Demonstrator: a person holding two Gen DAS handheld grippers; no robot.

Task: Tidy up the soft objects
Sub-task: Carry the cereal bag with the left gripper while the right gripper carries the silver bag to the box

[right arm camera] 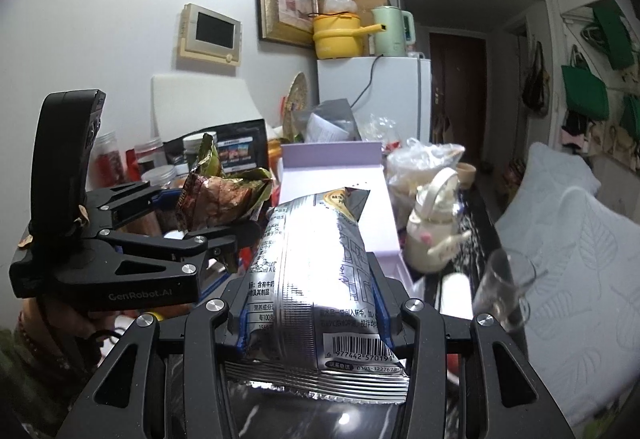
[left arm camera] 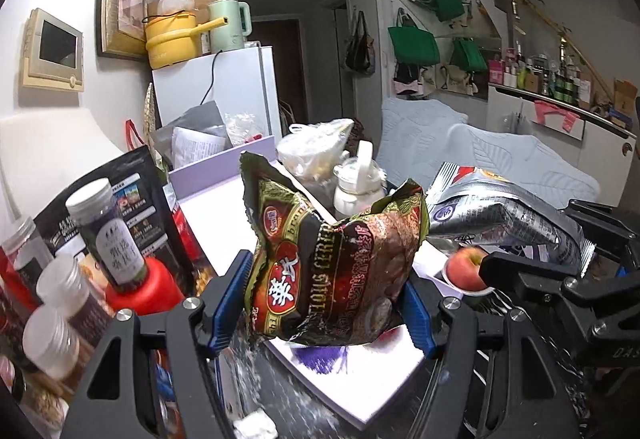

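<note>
My left gripper (left arm camera: 324,303) is shut on a crumpled dark green and red cereal bag (left arm camera: 336,263) and holds it above a white and lilac box lid (left arm camera: 224,215). My right gripper (right arm camera: 312,299) is shut on a silver foil snack bag (right arm camera: 316,271) with a barcode, held above the dark counter. The silver bag also shows in the left wrist view (left arm camera: 500,215), to the right of the cereal bag. The left gripper (right arm camera: 224,235) with the cereal bag (right arm camera: 224,195) shows at the left of the right wrist view.
Several jars (left arm camera: 108,231) and a black pouch (left arm camera: 136,199) crowd the left. A lilac box (right arm camera: 336,175), a plastic bag (right arm camera: 420,163), a white jar (right arm camera: 432,231) and a glass (right arm camera: 504,291) stand ahead. An apple (left arm camera: 466,269) lies in a dish. A pale blue sofa (right arm camera: 580,251) is at right.
</note>
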